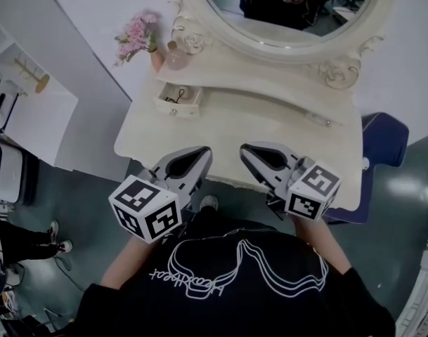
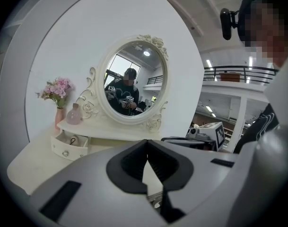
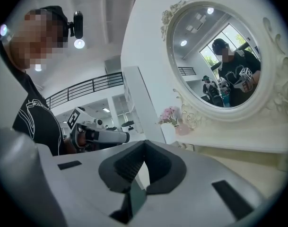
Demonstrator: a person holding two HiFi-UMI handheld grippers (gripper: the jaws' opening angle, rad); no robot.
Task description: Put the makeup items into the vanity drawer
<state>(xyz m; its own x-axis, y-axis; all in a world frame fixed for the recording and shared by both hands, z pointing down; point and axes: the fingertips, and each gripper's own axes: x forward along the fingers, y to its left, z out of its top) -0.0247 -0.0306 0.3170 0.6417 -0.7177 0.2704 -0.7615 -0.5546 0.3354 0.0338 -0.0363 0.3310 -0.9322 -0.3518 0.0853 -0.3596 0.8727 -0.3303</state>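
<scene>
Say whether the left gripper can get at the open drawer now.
Probably yes: the left gripper, shut and empty, hangs by the tabletop's front edge, and nothing stands between it and the drawer.

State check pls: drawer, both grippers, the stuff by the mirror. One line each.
drawer: pulled open, small dark item inside.
left gripper: jaws together, nothing between them.
right gripper: jaws together, nothing between them.
flower vase: upright.
pink bottle: upright, beside the flower vase.
</scene>
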